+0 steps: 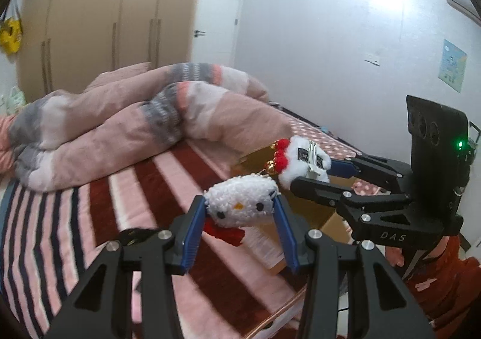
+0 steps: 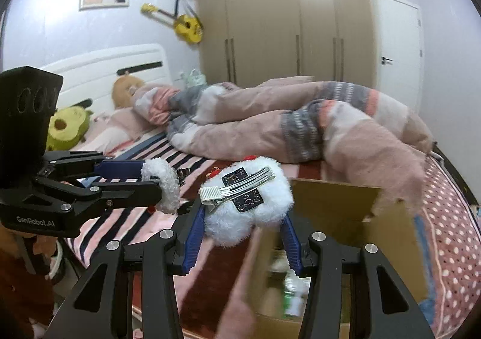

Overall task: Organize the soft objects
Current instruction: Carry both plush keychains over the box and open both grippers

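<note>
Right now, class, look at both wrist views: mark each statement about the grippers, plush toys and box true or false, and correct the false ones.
1. The left gripper holds a white plush face. True.
2. The right gripper is empty. False: it grips a white plush clip.
3. The metal clasp sits on the plush in the right gripper. True.
4. The cardboard box is closed. False: it stands open, with items inside.
5. The quilt lies folded in the box. False: it is heaped on the bed.

White cat-face plush [image 1: 240, 197] aloft; white fluffy hair-clip plush [image 2: 246, 203] aloft beside it.
</note>
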Tool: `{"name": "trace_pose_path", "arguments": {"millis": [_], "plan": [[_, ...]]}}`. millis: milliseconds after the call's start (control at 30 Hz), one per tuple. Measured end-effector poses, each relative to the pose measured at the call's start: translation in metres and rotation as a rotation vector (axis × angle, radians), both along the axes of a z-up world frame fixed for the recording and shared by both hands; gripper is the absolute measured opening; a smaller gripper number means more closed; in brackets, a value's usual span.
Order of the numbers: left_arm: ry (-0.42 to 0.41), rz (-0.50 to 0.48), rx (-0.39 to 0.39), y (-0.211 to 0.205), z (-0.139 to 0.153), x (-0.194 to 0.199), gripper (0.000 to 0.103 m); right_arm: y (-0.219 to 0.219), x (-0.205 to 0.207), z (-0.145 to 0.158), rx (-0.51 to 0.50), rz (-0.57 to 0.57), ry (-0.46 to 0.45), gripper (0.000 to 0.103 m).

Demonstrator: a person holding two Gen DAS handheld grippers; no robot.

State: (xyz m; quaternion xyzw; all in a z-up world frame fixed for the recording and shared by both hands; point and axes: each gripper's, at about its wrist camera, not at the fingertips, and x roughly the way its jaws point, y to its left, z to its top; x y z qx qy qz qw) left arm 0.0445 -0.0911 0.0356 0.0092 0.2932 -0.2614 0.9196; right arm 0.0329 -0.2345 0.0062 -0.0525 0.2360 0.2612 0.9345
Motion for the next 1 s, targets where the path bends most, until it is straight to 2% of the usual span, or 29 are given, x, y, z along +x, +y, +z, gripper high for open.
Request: {"name": "trace_pose_path", "arguments": {"millis": [167, 367, 533, 800, 867, 933, 1000], "plan": [[0.013, -0.071, 0.018, -0.057, 0.003, 0.018, 0.043, -0.054, 0.007, 0.002, 0.019, -0.061, 0.014, 0.042], [0.053, -0.108, 0.081, -0.108, -0.009, 0.044, 0.043, -0.091, 0.028, -0.021, -0.032, -0.076, 0.097, 0.043], [0.103, -0.095, 0.123, -0.12, -0.027, 0.063, 0.043, -0.104, 0.047, -0.041, -0.064, -0.057, 0.151, 0.044], [0.128, -0.079, 0.147, -0.124, -0.038, 0.077, 0.046, -0.109, 0.064, -0.059, -0.086, -0.028, 0.186, 0.046], [0.126, -0.074, 0.147, -0.123, -0.038, 0.078, 0.055, -0.108, 0.064, -0.06, -0.088, -0.02, 0.189, 0.047], [0.108, -0.06, 0.15, -0.122, -0.035, 0.076, 0.075, -0.108, 0.064, -0.061, -0.091, -0.017, 0.19, 0.052], [0.088, -0.052, 0.143, -0.12, -0.032, 0.074, 0.082, -0.107, 0.064, -0.06, -0.093, -0.014, 0.189, 0.056]]}}
